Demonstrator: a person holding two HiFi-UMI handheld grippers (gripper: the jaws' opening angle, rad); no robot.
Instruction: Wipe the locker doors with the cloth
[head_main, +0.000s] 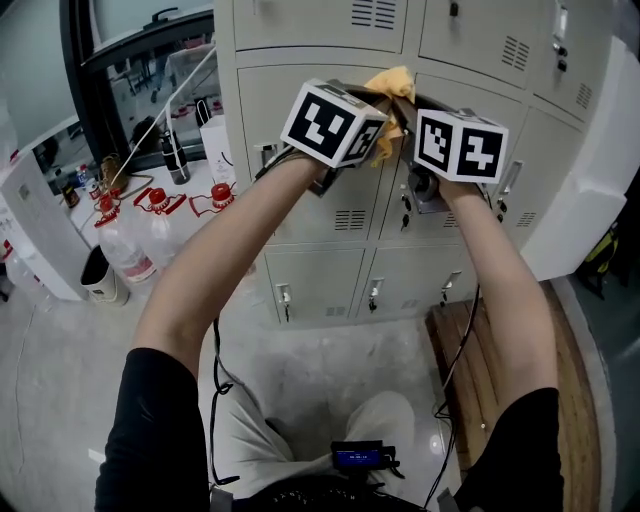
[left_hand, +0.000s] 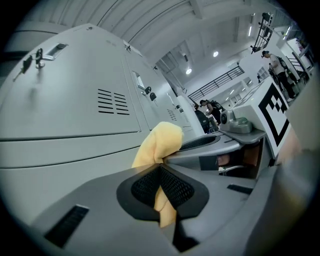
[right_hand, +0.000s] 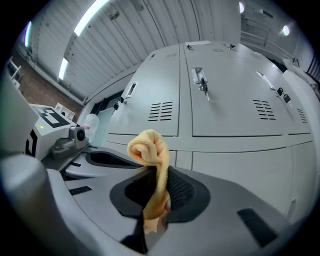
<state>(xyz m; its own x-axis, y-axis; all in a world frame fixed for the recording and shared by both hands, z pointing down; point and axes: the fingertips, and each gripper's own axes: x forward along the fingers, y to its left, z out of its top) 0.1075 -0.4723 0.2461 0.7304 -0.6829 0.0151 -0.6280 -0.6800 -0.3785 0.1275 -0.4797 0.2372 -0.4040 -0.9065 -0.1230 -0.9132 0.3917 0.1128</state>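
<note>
Both grippers are raised side by side in front of the grey lockers (head_main: 330, 190). A yellow cloth (head_main: 392, 84) bunches between them, close to the locker doors. In the left gripper view my left gripper (left_hand: 162, 192) is shut on the cloth (left_hand: 160, 142), which pokes out past the jaws toward a locker door (left_hand: 75, 100). In the right gripper view my right gripper (right_hand: 157, 192) is shut on the cloth (right_hand: 150, 150) too, a rolled end sticking up. The marker cubes (head_main: 335, 122) hide the jaws in the head view.
A wooden bench (head_main: 490, 370) stands at the lower right by the lockers. To the left are plastic bottles with red caps (head_main: 125, 235), a dark bin (head_main: 100, 275) and a glass door (head_main: 150, 90). Keys hang in several locker locks (head_main: 405, 205). People stand far off (left_hand: 210, 110).
</note>
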